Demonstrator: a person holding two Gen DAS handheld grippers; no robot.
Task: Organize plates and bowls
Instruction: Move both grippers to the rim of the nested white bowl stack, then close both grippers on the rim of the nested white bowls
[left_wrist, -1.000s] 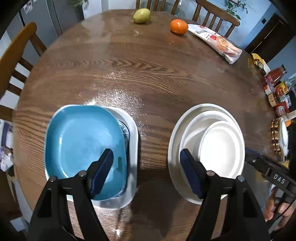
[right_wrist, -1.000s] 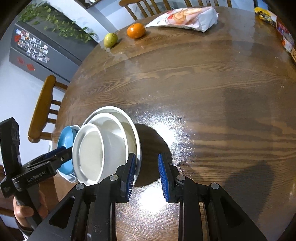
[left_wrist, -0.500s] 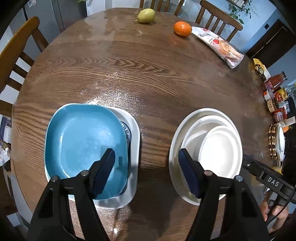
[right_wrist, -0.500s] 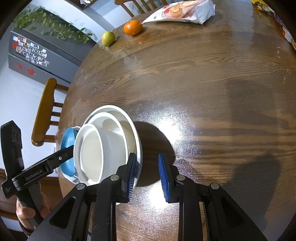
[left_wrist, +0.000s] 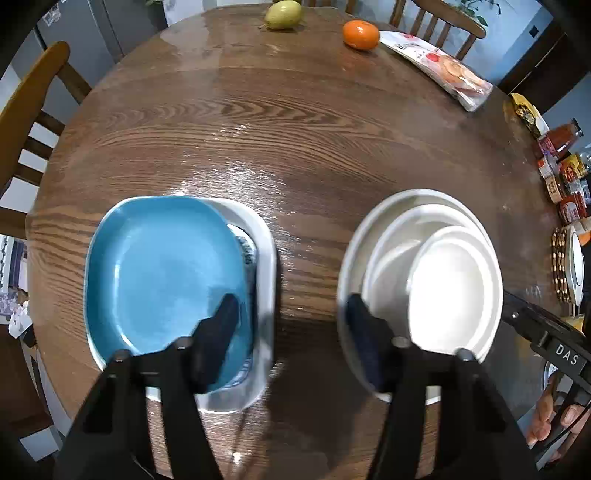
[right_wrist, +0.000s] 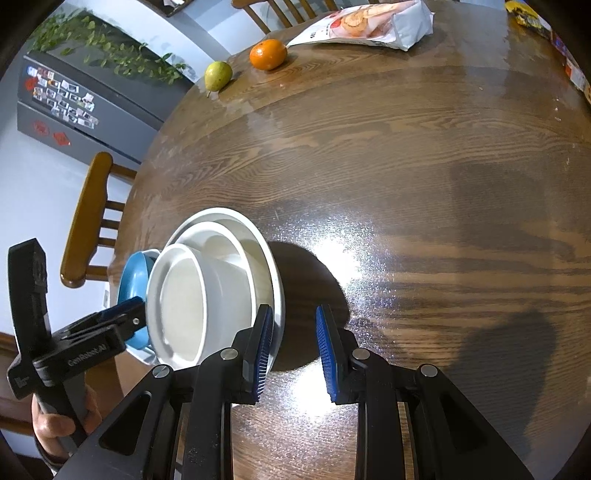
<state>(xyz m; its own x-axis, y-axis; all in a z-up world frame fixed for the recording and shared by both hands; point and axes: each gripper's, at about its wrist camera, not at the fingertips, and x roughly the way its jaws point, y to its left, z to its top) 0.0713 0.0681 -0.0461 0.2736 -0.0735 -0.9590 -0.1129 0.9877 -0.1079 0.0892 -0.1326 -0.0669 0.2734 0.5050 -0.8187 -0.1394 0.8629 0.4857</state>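
So both stacks sit on the round wooden table (left_wrist: 295, 140): blue plate (left_wrist: 162, 273) on a white square plate (left_wrist: 266, 258) at left, white bowls (left_wrist: 454, 288) nested on a white round plate (left_wrist: 351, 251) at right. Left gripper (left_wrist: 291, 314) hangs over the gap between them, fingers wide apart, holding nothing. Right gripper (right_wrist: 293, 350) is spread too, one pad (right_wrist: 264, 350) just beside the round plate's rim.

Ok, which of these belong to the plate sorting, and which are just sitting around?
Job items:
blue plate
white square plate beneath it
white round plate
white bowls stacked on it

Lying about:
pear
orange
snack bag
condiment bottles
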